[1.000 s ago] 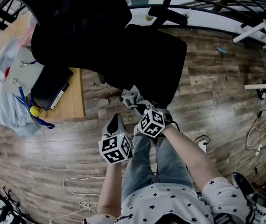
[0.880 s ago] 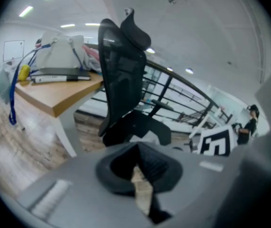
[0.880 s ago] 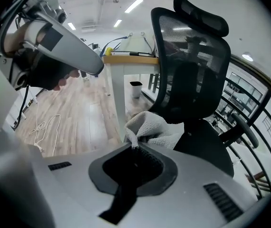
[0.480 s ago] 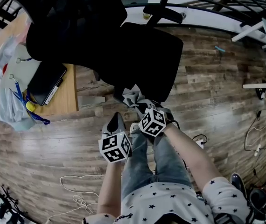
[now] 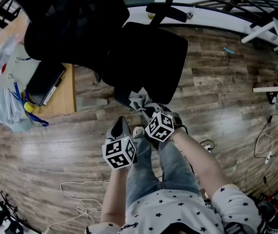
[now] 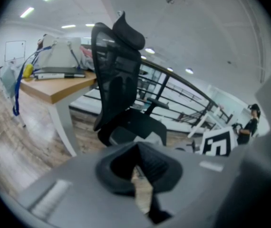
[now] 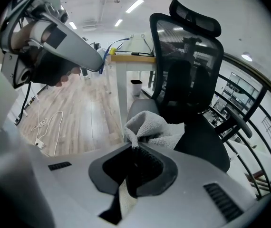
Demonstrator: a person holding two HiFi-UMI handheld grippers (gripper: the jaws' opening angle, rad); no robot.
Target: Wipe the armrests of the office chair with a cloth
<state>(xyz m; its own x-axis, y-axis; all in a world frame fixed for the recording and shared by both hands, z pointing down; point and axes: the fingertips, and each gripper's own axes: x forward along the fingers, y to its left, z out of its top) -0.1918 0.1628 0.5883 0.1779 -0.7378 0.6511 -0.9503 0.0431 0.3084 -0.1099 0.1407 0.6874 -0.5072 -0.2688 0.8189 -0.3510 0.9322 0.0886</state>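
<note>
1. Right gripper: jaws clamped on one pinched corner of the grey cloth. The rest of the cloth bunches loose ahead of the tips.
2. In the head view the cloth sits at the near edge of the office chair seat. Whether it touches an armrest, cannot tell.
3. Far armrest lies across the seat, well apart from the cloth.
4. Left gripper: jaws together, nothing between them, just beside the right gripper.
5. Handling, judged: the cloth looks like soft, light, limp terry and will fold and trail. Gripping a fuller bunch would give a broader wiping pad. The chair may swivel when pushed.
</note>
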